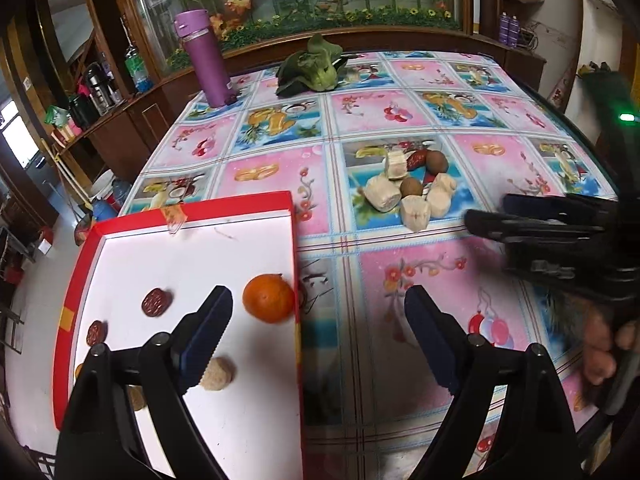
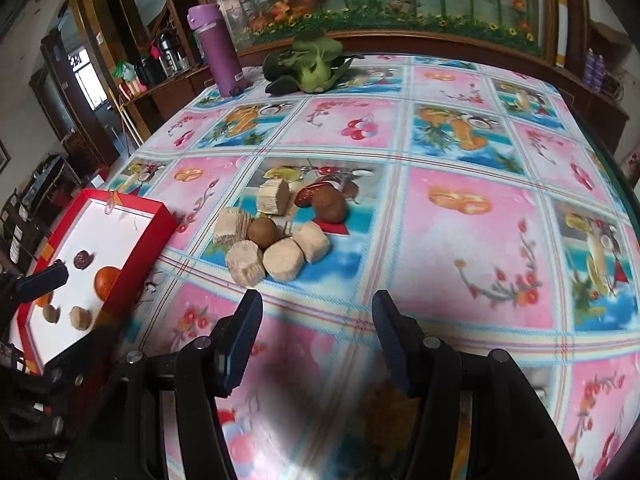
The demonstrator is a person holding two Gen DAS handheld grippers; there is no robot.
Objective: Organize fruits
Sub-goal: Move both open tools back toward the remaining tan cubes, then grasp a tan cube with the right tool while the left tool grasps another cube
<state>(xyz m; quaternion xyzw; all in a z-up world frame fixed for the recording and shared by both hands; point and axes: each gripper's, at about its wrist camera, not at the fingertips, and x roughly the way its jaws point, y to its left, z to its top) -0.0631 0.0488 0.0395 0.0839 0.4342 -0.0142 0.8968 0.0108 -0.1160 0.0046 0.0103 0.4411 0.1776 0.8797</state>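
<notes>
Your left gripper [image 1: 318,332] w/ jaws apart, empty, over the red box [image 1: 182,210] edge near the orange [image 1: 268,298]. Right gripper [image 2: 318,340] also spread, empty; fruit pile [image 2: 276,232] mid-tabletop [image 2: 472,240], just beyond it.

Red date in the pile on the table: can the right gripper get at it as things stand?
Probably yes, but not cleanly. The right gripper is open and empty, yet the red date lies at the pile's far side behind the pale cut chunks, touching a brown round fruit.
</notes>
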